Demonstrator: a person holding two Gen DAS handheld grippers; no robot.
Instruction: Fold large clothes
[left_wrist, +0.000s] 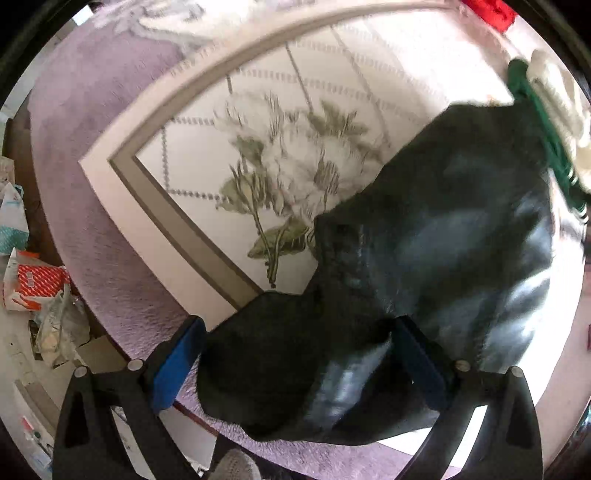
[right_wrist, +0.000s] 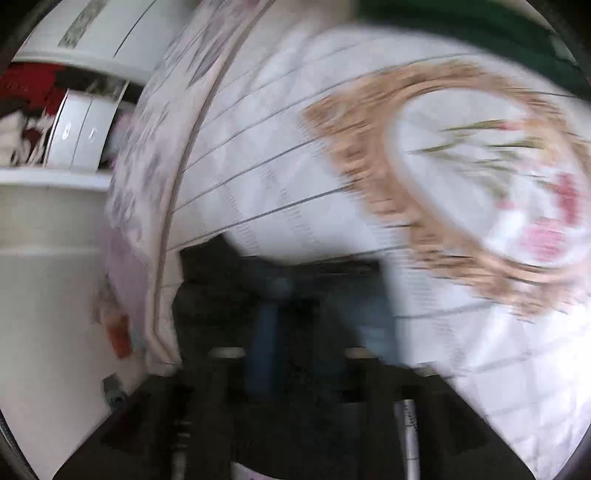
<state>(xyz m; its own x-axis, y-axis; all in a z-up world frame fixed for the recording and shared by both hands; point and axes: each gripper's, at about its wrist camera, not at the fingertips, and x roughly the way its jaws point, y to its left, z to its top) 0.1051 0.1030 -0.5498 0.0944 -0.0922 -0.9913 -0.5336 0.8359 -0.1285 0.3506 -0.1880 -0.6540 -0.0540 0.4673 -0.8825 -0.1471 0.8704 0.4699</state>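
Note:
A large dark garment (left_wrist: 443, 221) lies spread on a white floral quilt (left_wrist: 295, 110) and reaches down to the near edge of the bed. My left gripper (left_wrist: 299, 365) points straight down over it. Its blue pads (left_wrist: 177, 365) stand wide apart, and a bunched part of the garment lies slack between them. The right wrist view is badly blurred. There my right gripper (right_wrist: 321, 332) hangs low over the quilt (right_wrist: 295, 147), jaws apart, with dark cloth (right_wrist: 221, 295) between and just beyond the pads. I cannot make out any grip there.
A purple blanket (left_wrist: 92, 184) borders the quilt. Green cloth (left_wrist: 535, 129) and a white bundle (left_wrist: 561, 92) lie at the garment's far end, with red cloth (left_wrist: 487, 11) beyond. Bags and boxes (left_wrist: 37, 284) litter the floor on the left. A white shelf unit (right_wrist: 74, 129) stands beside the bed.

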